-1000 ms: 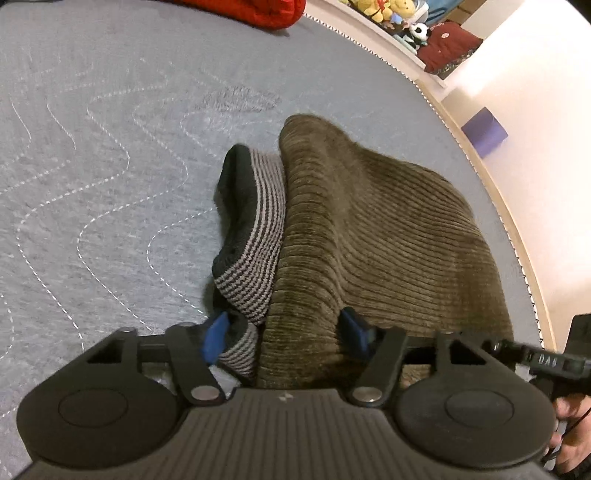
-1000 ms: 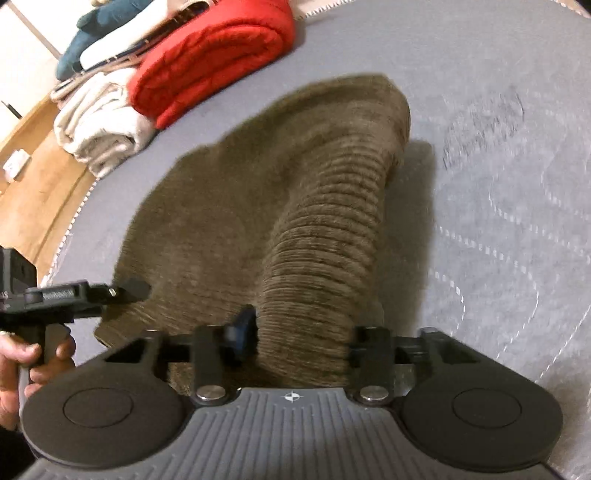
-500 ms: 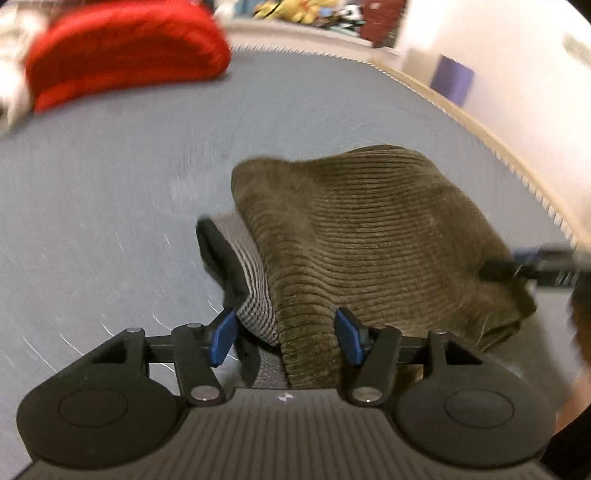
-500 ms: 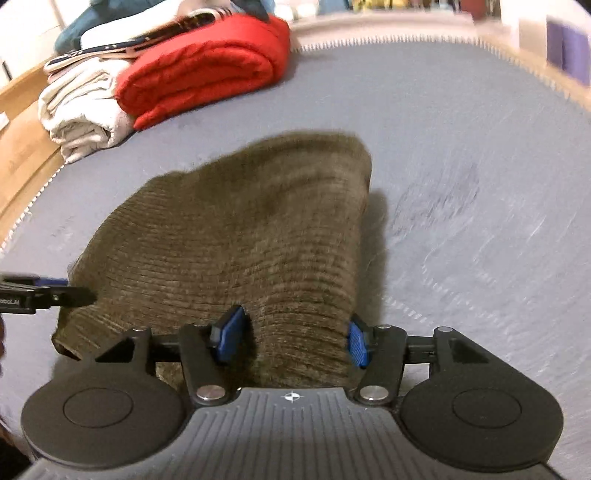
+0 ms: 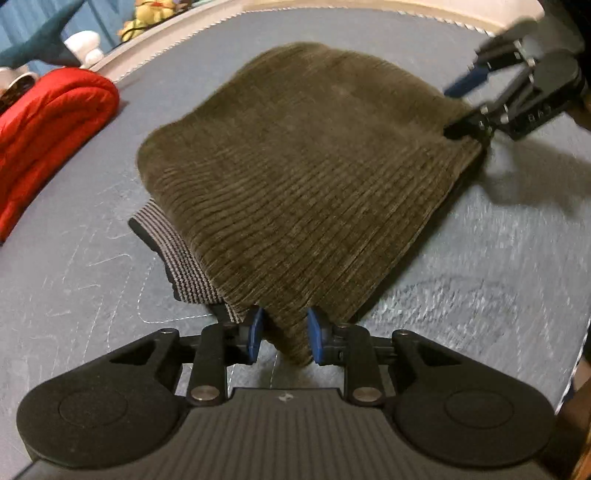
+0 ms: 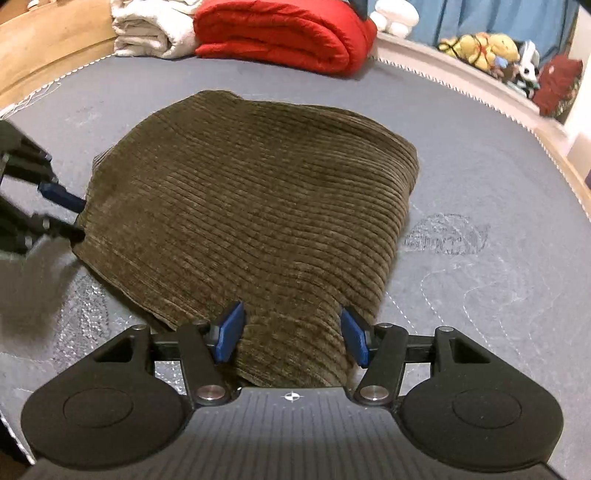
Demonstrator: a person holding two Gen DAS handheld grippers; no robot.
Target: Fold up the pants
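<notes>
Olive corduroy pants (image 5: 295, 166) lie folded on the grey mattress (image 5: 74, 295), a striped grey lining (image 5: 177, 251) poking out at their left. My left gripper (image 5: 284, 334) is closing, and its blue pads pinch the near corner of the pants. In the right wrist view it is at the pants' (image 6: 258, 192) left edge (image 6: 62, 214). My right gripper (image 6: 291, 332) stands wide, a fold of the pants lying loose between its pads. The left wrist view shows it spread at the far right corner (image 5: 458, 107).
A rolled red blanket (image 6: 280, 33) and white towels (image 6: 147, 29) lie at the mattress's far edge. Plush toys (image 6: 480, 44) sit beyond the right rim. Wooden floor (image 6: 44, 40) shows at the far left. Bare mattress (image 6: 480, 295) surrounds the pants.
Both grippers have rolled and shifted, so the pants now lie flatter and wider in view. The left jaws have narrowed onto the corner. The right jaws have widened off the fold.
</notes>
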